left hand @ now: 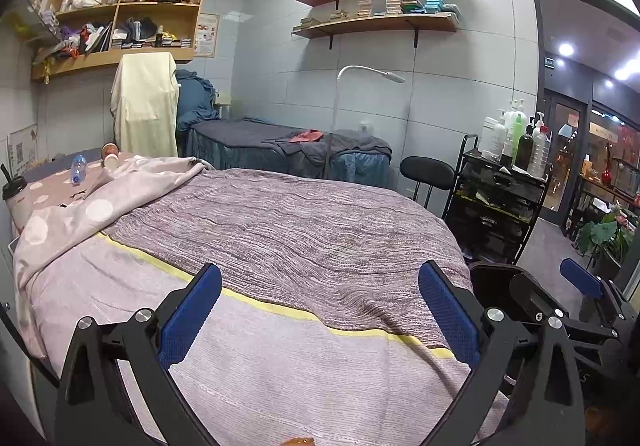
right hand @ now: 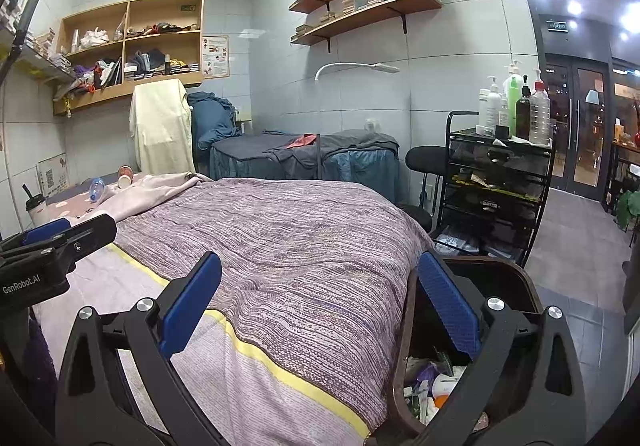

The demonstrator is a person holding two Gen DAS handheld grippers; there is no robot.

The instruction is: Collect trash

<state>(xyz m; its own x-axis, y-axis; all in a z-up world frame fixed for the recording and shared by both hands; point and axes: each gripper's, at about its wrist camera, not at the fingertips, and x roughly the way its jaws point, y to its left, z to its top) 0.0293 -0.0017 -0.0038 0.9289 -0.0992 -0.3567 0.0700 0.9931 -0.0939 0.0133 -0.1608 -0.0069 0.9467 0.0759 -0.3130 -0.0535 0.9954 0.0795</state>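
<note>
Both hand-held grippers, left and right, spread and empty over the bed's near edge; plastic bottle and paper cup lie at its far left corner, nearer the left; bin beside the bed's right edge

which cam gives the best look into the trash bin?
Right wrist. The trash bin sits beside the bed, its open top showing wrappers and scraps inside, partly behind the open right gripper. The left wrist view catches only its dark rim, contents hidden.
</note>
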